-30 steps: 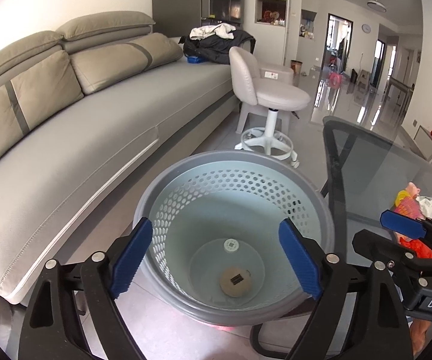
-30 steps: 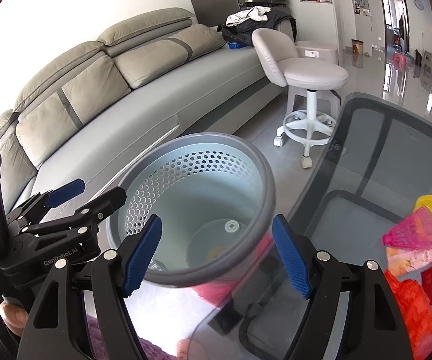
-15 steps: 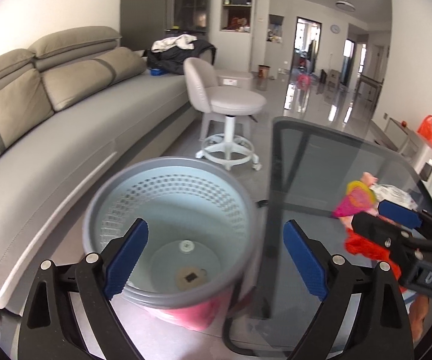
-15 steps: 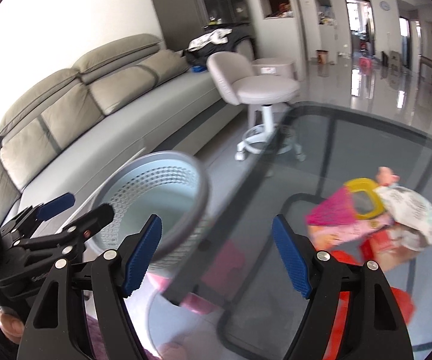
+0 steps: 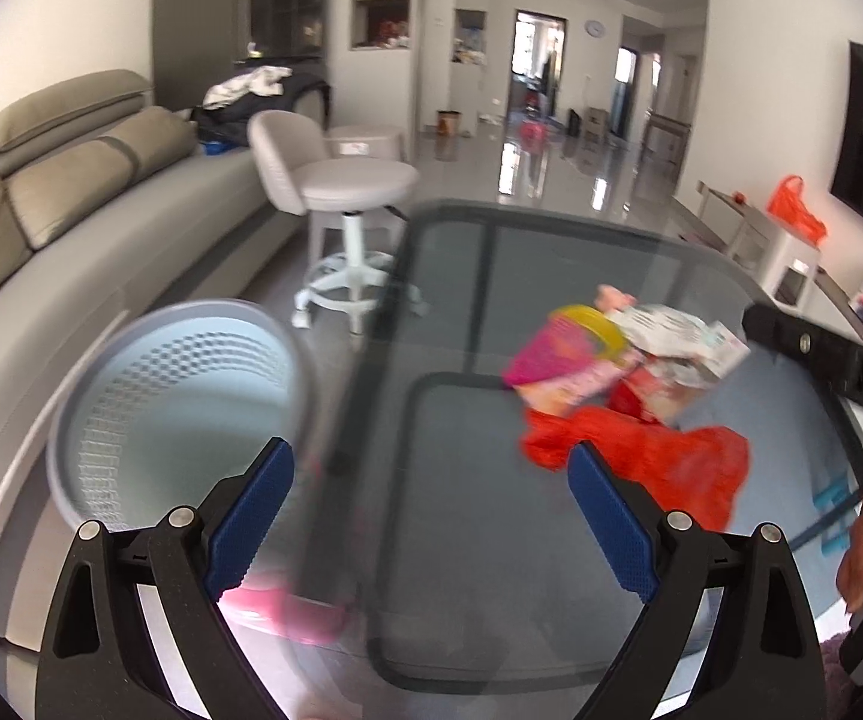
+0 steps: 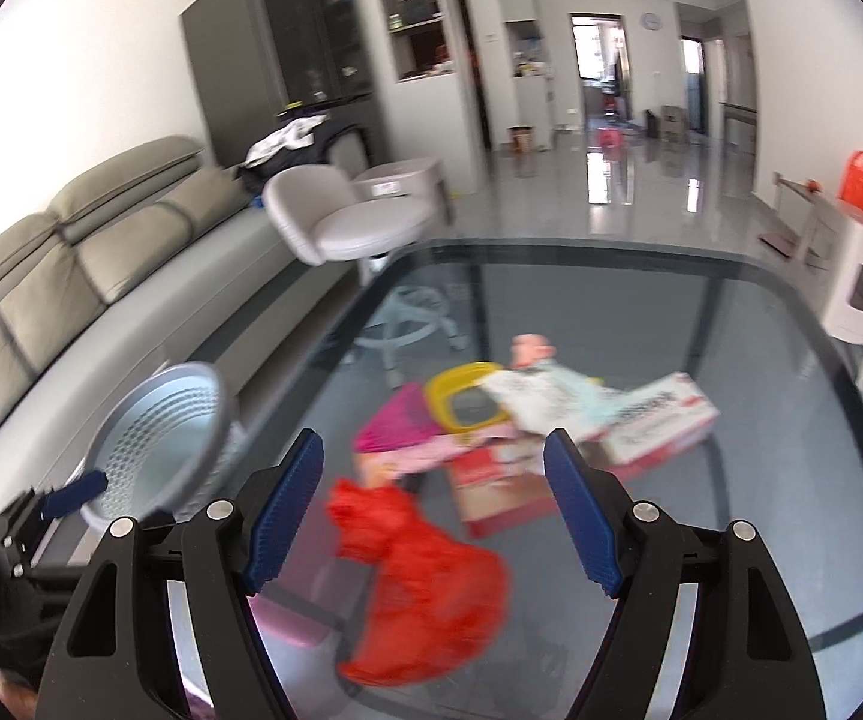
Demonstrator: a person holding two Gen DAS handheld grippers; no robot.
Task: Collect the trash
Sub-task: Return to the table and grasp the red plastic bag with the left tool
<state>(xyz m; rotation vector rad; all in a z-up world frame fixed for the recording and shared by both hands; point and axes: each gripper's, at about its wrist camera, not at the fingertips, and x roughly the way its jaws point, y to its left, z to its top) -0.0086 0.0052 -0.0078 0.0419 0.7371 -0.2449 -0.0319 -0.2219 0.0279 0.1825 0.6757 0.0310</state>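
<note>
The right gripper [image 6: 434,507] is hovering over the glass surface [image 6: 731,324] with its blue-padded fingers [image 6: 581,516] spread wide and gripping nothing. Directly between and just ahead of those fingers a crumpled red plastic bag [image 6: 431,588] is lying on the glass. Beyond the fingertips a red-and-white carton [image 6: 509,480] is sitting, with a pink wrapper [image 6: 401,438], a yellow ring-shaped piece [image 6: 467,396] and a white box [image 6: 653,420] crowding together just past it; the pile is blurred.

The left gripper [image 5: 428,519] is also standing wide apart and empty, its left finger [image 5: 248,519] overlapping the rim of the perforated grey waste basket [image 5: 179,396], which is standing on the floor beside the glass edge. Ahead and to the right of its right finger the same red bag [image 5: 641,456] is lying. Farther off, a white swivel stool [image 5: 347,192] and a grey sofa [image 5: 71,228] are standing.
</note>
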